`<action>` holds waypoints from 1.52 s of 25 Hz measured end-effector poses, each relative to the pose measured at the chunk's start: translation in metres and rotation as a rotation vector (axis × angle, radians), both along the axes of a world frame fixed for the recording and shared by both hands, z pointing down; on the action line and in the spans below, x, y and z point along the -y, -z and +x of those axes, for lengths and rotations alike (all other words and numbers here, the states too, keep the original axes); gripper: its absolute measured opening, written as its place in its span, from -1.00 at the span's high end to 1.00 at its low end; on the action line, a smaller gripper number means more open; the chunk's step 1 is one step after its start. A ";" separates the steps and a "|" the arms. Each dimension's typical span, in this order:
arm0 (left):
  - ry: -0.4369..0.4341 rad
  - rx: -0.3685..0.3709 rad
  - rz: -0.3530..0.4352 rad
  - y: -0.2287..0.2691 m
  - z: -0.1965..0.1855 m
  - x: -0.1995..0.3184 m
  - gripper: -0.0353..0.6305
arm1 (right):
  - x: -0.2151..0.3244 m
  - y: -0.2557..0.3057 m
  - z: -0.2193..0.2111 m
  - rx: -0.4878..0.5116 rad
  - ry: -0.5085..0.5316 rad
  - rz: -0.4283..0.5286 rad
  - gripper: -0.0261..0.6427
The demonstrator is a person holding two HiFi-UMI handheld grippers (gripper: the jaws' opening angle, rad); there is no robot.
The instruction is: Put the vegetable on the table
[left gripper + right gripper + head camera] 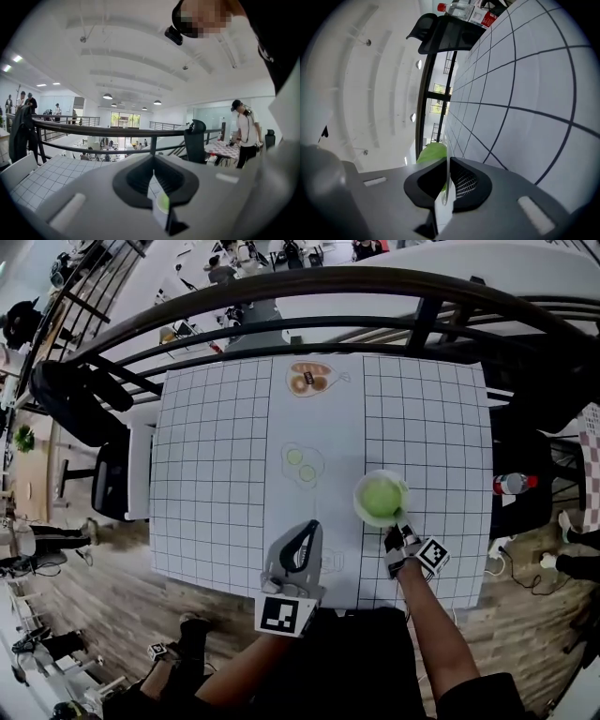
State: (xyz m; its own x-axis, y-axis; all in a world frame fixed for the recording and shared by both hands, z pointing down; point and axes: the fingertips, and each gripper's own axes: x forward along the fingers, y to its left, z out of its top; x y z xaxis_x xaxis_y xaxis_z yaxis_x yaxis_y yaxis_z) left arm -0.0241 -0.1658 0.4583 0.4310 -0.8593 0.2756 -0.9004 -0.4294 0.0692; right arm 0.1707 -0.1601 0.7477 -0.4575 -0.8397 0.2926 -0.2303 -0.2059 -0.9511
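I count two grippers: one left gripper (311, 525) and one right gripper (400, 524). There is one gridded tabletop (216, 474), one white bowl (360, 508), one green vegetable (381, 496), one red-capped bottle (511, 484) and one black chair (108, 479). I make out two printed food pictures (309, 379).

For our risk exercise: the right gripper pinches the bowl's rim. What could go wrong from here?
1. The right gripper pinches only the thin rim of the bowl, so the bowl might tilt or slip.
2. The green vegetable sits uncovered inside and could roll out.
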 end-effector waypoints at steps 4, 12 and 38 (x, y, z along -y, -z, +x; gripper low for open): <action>0.007 -0.006 0.006 0.003 -0.001 -0.001 0.87 | -0.002 -0.009 0.000 -0.051 0.008 -0.069 0.88; 0.035 0.002 -0.007 0.001 -0.017 -0.002 0.87 | 0.009 -0.015 -0.010 0.003 -0.001 -0.040 0.87; 0.001 -0.012 0.012 0.004 -0.017 -0.016 0.87 | -0.018 -0.031 0.000 -0.117 -0.039 -0.278 0.58</action>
State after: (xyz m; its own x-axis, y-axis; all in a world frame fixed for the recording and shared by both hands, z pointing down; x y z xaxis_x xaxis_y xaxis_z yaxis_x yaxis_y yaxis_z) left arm -0.0407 -0.1503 0.4548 0.4334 -0.8627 0.2605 -0.8999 -0.4296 0.0745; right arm 0.1704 -0.1423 0.7790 -0.3764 -0.7361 0.5626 -0.3219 -0.4655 -0.8244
